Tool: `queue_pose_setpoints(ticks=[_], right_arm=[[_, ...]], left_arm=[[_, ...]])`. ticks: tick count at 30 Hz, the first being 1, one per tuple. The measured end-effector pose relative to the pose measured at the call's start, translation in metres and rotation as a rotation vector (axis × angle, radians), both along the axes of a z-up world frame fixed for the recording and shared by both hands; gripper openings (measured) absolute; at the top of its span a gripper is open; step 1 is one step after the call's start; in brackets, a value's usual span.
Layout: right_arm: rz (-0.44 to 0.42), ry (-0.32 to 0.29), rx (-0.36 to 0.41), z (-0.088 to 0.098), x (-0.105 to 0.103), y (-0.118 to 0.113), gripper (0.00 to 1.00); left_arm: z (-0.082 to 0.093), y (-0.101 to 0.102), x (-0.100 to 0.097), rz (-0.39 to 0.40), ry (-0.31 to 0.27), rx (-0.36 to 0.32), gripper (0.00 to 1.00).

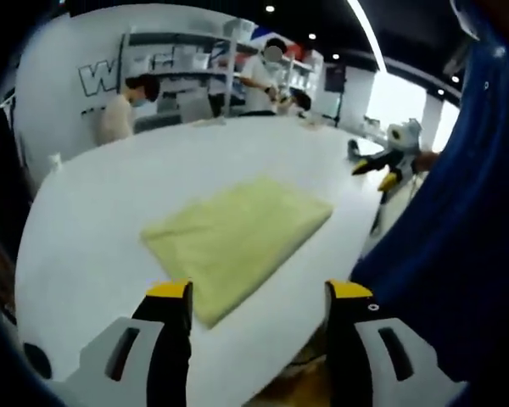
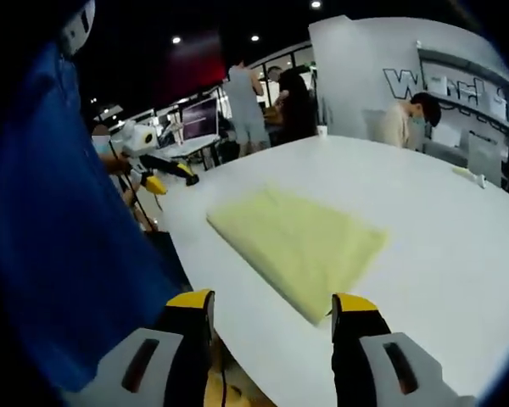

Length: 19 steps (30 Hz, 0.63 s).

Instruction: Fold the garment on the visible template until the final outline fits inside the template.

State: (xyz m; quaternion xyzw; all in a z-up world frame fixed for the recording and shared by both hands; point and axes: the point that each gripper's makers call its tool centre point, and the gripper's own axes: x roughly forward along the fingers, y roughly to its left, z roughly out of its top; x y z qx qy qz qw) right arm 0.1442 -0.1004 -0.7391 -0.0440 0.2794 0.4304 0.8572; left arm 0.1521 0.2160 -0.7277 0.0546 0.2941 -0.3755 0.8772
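Observation:
A pale yellow garment (image 1: 237,233) lies folded into a flat rectangle on the white table (image 1: 110,203). My left gripper (image 1: 259,292) hovers open above the table's near edge, just short of the garment's nearest corner, with nothing between its yellow-tipped fingers (image 1: 171,290). In the right gripper view the same garment (image 2: 297,242) lies on the white table (image 2: 441,212). My right gripper (image 2: 271,301) is open and empty, held off the table's edge close to the garment's near corner. No template outline can be made out around the garment.
A person's blue sleeve (image 1: 458,220) fills the right of the left gripper view, and the blue sleeve (image 2: 68,237) takes up the left of the right gripper view. Another yellow-tipped gripper (image 1: 390,165) is held beyond the table's far side. People stand by shelves (image 1: 195,76) at the back.

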Motion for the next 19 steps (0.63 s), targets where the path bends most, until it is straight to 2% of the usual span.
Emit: queue_pose_setpoints(ticks=[4, 8, 19], right_arm=[[-0.008, -0.019, 0.017, 0.008, -0.002, 0.003, 0.56], [-0.009, -0.034, 0.022, 0.014, -0.006, 0.006, 0.57], [-0.036, -0.045, 0.064, 0.018, -0.008, 0.005, 0.58]], left_arm=[[0.011, -0.003, 0.001, 0.014, -0.040, -0.005, 0.58], [0.020, -0.008, -0.003, 0.009, -0.049, -0.016, 0.59], [0.026, -0.013, -0.005, 0.012, -0.080, -0.017, 0.57]])
